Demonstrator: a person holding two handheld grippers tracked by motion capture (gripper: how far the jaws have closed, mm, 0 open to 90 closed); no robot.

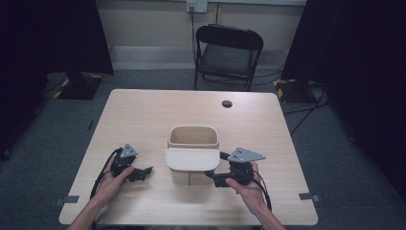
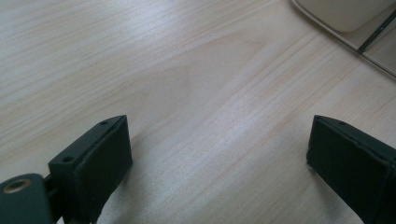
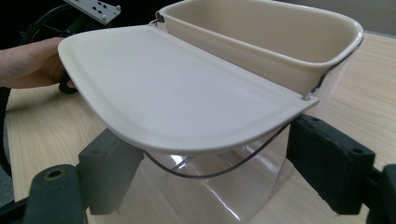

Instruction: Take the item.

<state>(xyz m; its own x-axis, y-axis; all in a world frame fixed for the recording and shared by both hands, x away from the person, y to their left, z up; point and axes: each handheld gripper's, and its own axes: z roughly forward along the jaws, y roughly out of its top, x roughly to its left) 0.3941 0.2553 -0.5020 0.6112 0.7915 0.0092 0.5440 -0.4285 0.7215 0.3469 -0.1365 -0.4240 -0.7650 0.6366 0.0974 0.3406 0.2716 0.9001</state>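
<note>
Left tool (image 1: 143,171): jaws spread wide, empty, low over bare tabletop (image 1: 143,120), at 9 o'clock of the container, apart from it. Right tool (image 1: 214,176): jaws spread, flanking the container's clear lower body beneath the lid; contact cannot be told. Container (image 1: 193,136): cream bin on clear base, mid-tabletop, open. Lid (image 1: 192,159): cream, flat, hinged out level toward 6 o'clock. Wire bail (image 3: 219,170): hangs under the lid. Folding chair (image 1: 229,53): black, at 12 o'clock beyond the tabletop.
</note>
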